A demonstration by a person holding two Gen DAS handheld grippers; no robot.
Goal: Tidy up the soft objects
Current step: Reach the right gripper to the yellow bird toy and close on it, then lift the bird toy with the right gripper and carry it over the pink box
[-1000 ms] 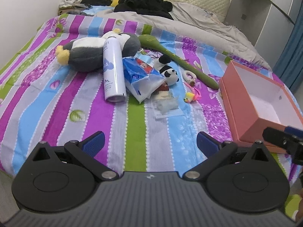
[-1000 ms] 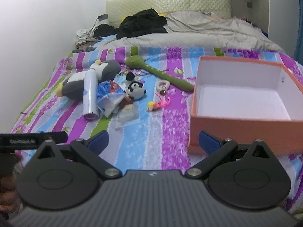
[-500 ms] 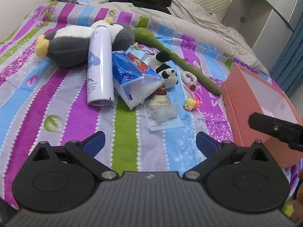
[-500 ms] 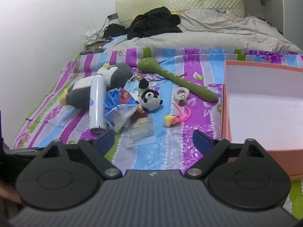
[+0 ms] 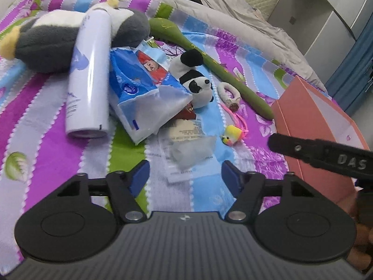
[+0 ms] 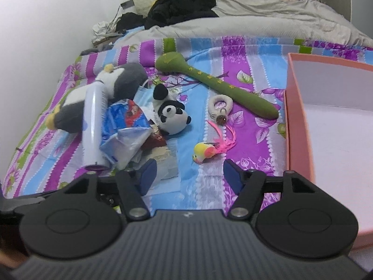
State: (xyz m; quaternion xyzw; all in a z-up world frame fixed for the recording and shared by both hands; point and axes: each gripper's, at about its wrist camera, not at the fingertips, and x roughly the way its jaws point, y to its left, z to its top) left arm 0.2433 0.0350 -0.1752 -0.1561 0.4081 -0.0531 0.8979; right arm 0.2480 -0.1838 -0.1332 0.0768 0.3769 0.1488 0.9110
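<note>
On the striped bedspread (image 5: 42, 126) lies a pile: a grey and white penguin plush (image 5: 46, 44), a white spray can (image 5: 89, 77), a blue tissue pack (image 5: 139, 86), a panda plush (image 5: 198, 81), a long green plush (image 5: 209, 63) and a small yellow bird toy (image 5: 232, 135) with pink feathers. My left gripper (image 5: 185, 175) hovers low over a clear plastic packet (image 5: 191, 151); its jaws are closing with nothing pressed between them. My right gripper (image 6: 190, 175) hangs just short of the bird toy (image 6: 205, 152), jaws closing, nothing gripped. The panda plush (image 6: 172, 116) lies beyond it.
An open salmon box (image 6: 298, 126) with a white inside stands at the right, close to the right gripper. A white ring keychain (image 6: 220, 106) lies by the green plush (image 6: 221, 84). A grey duvet (image 6: 256, 21) and dark clothes (image 6: 181, 4) fill the bed's far end.
Both grippers have moved forward and down toward the pile, which now looks larger. Both pairs of jaws have narrowed. The right gripper's side has come further into the left wrist view.
</note>
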